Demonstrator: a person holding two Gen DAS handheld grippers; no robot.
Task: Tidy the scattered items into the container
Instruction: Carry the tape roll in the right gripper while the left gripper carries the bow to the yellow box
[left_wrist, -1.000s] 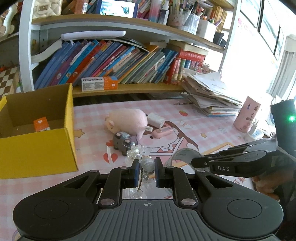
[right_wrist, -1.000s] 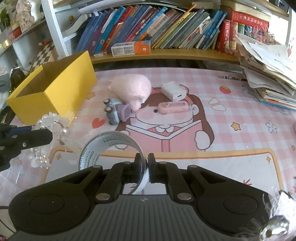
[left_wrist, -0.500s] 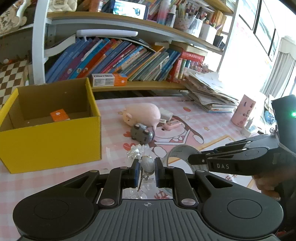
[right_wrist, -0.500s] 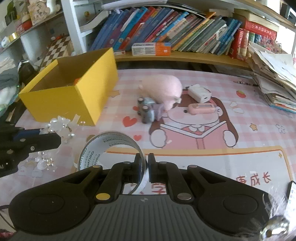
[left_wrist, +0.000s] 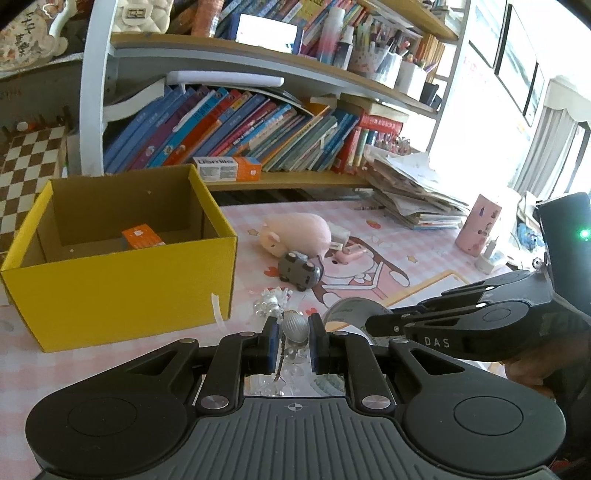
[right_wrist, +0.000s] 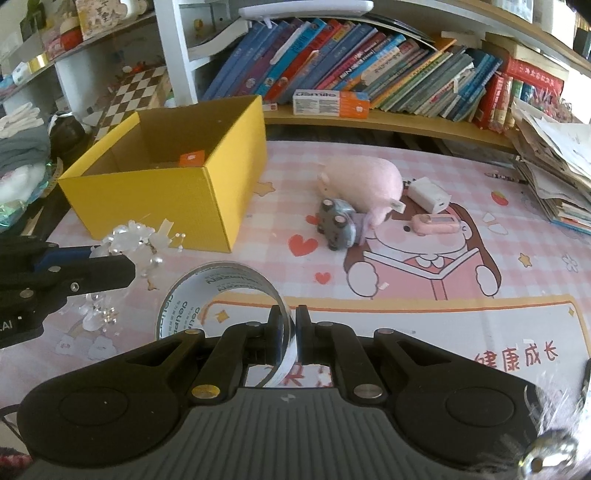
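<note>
We hold a beaded hair ornament (left_wrist: 291, 328) clamped in our left gripper (left_wrist: 291, 341) and a tape roll (right_wrist: 221, 295) pinched by its wall in our right gripper (right_wrist: 290, 334), both in the air short of the yellow box (left_wrist: 122, 288) (open-topped, on the table).

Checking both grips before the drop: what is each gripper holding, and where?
Left gripper: crystal flower ornament, by a silver bead. Right gripper: clear tape roll, by its band.

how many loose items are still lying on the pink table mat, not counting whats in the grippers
4: a pink plush pig, a grey toy car touching its front, a white charger behind it, and a pink clip-like gadget to its right. Others may be hidden.
</note>
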